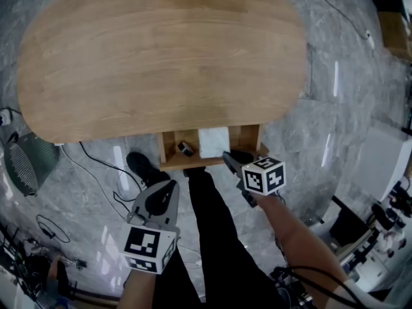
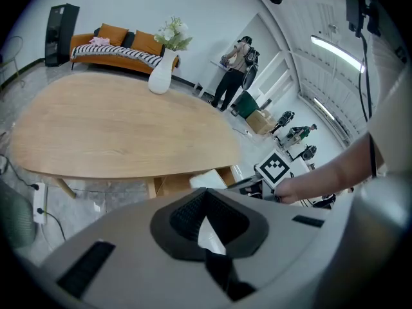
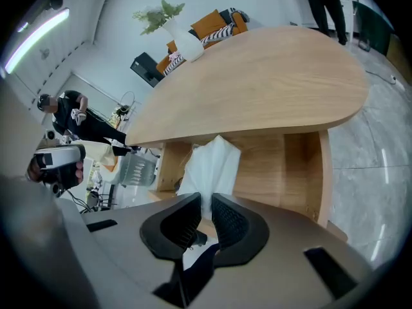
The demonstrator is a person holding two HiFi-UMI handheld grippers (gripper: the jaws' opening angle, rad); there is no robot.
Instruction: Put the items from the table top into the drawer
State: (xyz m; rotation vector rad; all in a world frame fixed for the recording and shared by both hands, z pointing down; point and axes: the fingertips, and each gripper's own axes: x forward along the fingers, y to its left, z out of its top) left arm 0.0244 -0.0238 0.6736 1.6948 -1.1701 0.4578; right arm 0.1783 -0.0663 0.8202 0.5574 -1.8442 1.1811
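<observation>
Below the table (image 1: 161, 63) edge, mid frame in the head view, my right gripper (image 3: 205, 201) pinches the tissue (image 3: 209, 166) by its lower end over the open drawer (image 1: 250, 137). I judge it light, soft and easily torn, so an edge pinch is enough. My left gripper (image 2: 206, 195) is closed and empty.

No text can be read; only black-and-white square markers on the left gripper (image 1: 171, 185) and right gripper (image 1: 229, 159).

Table top (image 3: 257, 76) beyond right gripper (image 3: 205, 197): light wood, matt, fine grain. Drawer (image 3: 270, 166) ahead of jaws: same wood. Tissue (image 3: 211, 163) between pads (image 3: 230, 222): white paper, soft, creased. Pads: black, ribbed. Floor (image 3: 380, 147): grey stone, glossy.
</observation>
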